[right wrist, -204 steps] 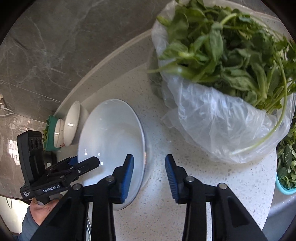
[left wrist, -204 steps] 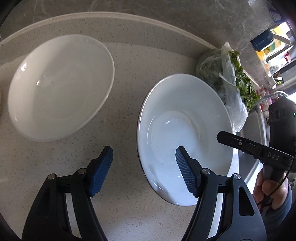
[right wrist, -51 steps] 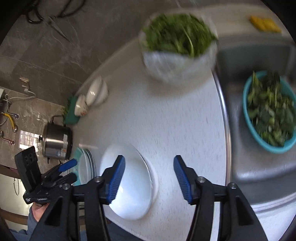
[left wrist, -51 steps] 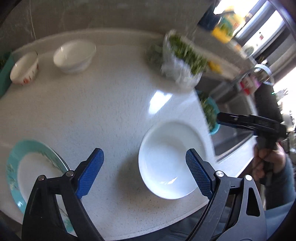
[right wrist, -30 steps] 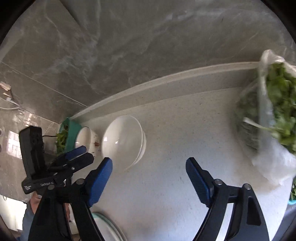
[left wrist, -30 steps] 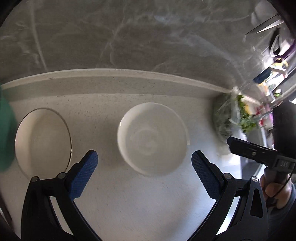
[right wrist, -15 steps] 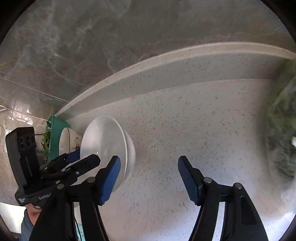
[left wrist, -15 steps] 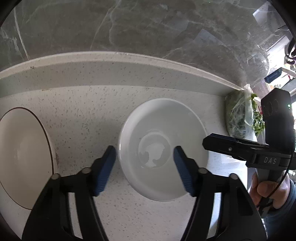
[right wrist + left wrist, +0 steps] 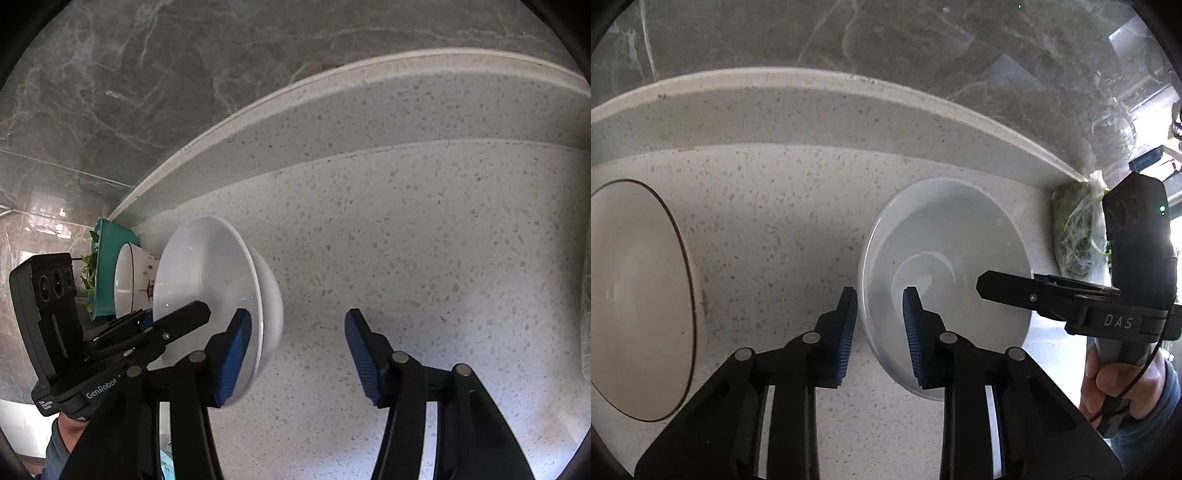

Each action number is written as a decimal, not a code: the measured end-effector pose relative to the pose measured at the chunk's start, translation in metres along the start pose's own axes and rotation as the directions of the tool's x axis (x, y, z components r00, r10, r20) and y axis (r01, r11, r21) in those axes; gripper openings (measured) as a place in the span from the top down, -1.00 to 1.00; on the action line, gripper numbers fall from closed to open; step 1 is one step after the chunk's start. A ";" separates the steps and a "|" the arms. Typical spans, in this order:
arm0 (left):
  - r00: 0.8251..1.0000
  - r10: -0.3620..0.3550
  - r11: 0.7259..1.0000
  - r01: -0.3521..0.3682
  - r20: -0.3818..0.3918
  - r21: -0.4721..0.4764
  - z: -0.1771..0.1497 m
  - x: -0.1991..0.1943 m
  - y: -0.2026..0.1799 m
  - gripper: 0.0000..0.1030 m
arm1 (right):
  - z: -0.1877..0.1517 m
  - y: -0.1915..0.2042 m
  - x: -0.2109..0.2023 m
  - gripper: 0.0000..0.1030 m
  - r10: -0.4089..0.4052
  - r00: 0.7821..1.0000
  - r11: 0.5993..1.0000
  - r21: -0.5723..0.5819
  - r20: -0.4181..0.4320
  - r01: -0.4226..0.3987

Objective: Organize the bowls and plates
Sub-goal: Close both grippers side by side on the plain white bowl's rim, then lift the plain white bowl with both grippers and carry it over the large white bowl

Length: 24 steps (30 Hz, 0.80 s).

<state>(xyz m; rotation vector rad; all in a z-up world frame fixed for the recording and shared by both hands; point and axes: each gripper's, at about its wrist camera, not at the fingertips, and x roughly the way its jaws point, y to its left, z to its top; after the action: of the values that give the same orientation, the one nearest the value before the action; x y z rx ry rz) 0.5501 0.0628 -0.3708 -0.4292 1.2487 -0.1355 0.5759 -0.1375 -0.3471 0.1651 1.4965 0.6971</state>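
Your left gripper [image 9: 879,295] straddles the near rim of the white bowl [image 9: 945,258], one blue pad outside the wall and one inside. The pads have narrowed to a small gap since half a second ago, when they stood much wider, but whether they already pinch the rim cannot be told. The bowl sits on the speckled table [image 9: 775,206] near the back ledge, and from the right wrist it appears nested in a second white bowl. That rim grip seems meant for lifting it to a stack. A brown-rimmed bowl [image 9: 635,295] rests well to the left. Your right gripper [image 9: 298,325] hovers with its pads wide apart, holding nothing, beside the white bowl [image 9: 207,280], closer than before.
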 end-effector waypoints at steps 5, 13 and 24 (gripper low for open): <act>1.000 -0.019 1.000 0.019 -0.007 -0.013 -0.001 0.006 0.004 0.69 | -0.002 0.006 0.003 0.32 0.020 1.000 1.000 -0.019 -0.009 -0.020; 1.000 -0.016 1.000 0.016 -0.008 -0.001 0.000 0.003 0.002 0.75 | -0.002 0.017 0.008 0.67 0.039 0.999 0.999 -0.018 -0.022 -0.039; 1.000 -0.010 1.000 0.010 -0.018 -0.001 0.004 -0.001 -0.006 0.75 | -0.001 0.015 0.000 0.68 0.023 0.999 0.999 -0.023 -0.026 -0.023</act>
<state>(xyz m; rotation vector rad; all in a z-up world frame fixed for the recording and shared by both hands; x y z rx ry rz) 0.5542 0.0587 -0.3668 -0.4357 1.2650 -0.1476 0.5698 -0.1257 -0.3392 0.1561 1.5122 0.7373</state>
